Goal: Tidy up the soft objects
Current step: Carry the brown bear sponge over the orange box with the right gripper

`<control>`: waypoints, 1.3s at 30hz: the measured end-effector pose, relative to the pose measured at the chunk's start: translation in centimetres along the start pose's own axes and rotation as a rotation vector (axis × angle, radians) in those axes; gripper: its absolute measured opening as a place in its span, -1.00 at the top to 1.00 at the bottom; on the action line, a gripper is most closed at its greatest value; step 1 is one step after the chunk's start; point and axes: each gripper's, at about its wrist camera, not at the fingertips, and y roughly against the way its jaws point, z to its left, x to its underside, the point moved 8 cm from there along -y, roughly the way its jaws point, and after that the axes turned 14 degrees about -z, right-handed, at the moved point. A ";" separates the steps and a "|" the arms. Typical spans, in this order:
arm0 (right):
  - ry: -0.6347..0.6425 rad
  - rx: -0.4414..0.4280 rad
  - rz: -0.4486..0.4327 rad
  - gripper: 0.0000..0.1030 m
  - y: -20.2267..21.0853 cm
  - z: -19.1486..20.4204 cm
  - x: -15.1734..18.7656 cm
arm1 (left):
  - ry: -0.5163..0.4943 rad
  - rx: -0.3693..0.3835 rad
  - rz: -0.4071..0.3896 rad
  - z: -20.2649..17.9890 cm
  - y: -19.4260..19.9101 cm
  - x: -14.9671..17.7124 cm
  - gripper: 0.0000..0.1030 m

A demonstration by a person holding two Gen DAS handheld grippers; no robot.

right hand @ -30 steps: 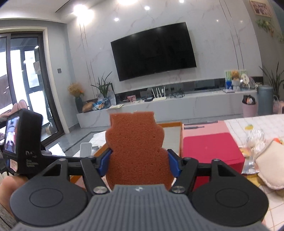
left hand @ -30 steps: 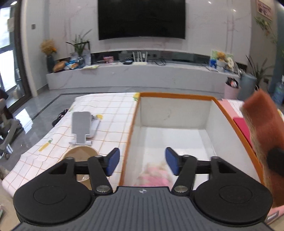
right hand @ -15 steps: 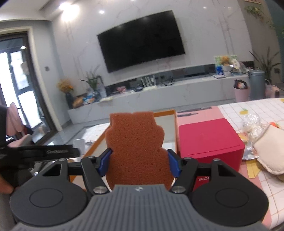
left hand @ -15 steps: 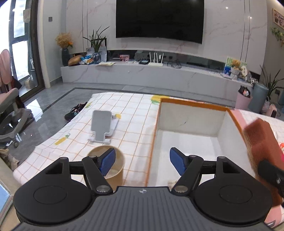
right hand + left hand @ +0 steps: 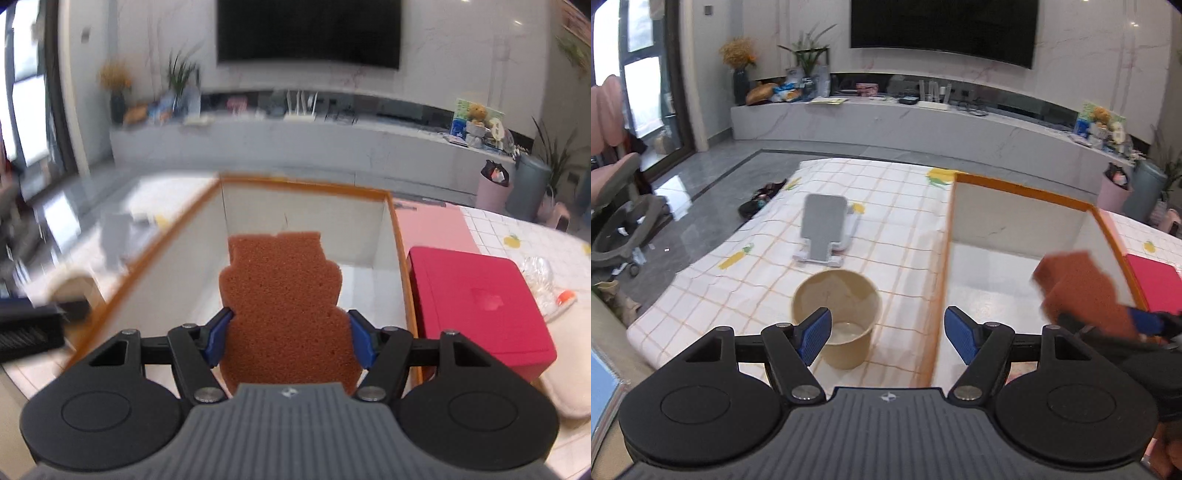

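Now hovering over the white bin point(image 5: 306, 218) at frame centre: right gripper point(image 5: 288, 338) clamped on the orange sponge point(image 5: 286, 306); left gripper point(image 5: 886, 334) wide, empty, lower centre. Risky: sponge catching the orange rim, tumbling onto the desk point(image 5: 886, 206).

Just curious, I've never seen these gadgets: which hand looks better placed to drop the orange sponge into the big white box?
Right. The right gripper has its jaws clamped on the orange sponge, poised over the white box. The left gripper is open and empty, near a paper cup.
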 end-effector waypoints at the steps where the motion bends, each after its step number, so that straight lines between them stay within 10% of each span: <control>1: 0.056 0.004 0.026 -0.26 -0.4 0.1 0.5 | -0.002 0.010 -0.002 -0.1 0.1 -0.1 -0.60; 10: 0.237 0.005 0.270 -0.27 -3.9 -0.1 3.1 | 0.043 0.009 -0.006 1.1 0.2 -0.8 -0.60; 16: 0.187 -0.048 0.344 -0.74 -4.8 0.6 2.8 | 0.092 0.012 -0.003 2.0 0.2 -1.1 -0.60; 23: 0.181 -0.142 0.353 -0.80 -3.0 0.7 0.9 | 0.128 0.026 -0.016 2.5 0.7 -1.7 -0.60; 26: 0.264 -0.126 0.308 -0.06 -2.6 0.7 0.1 | 0.124 0.032 -0.013 2.2 0.8 -1.7 -0.60; 28: 0.344 -0.113 0.334 0.97 -2.8 0.8 0.4 | 0.119 0.035 -0.012 2.0 0.8 -1.7 -0.60; 39: 0.385 -0.135 0.450 1.00 -4.8 2.6 3.1 | 0.122 0.038 0.008 2.0 0.5 -1.4 -0.60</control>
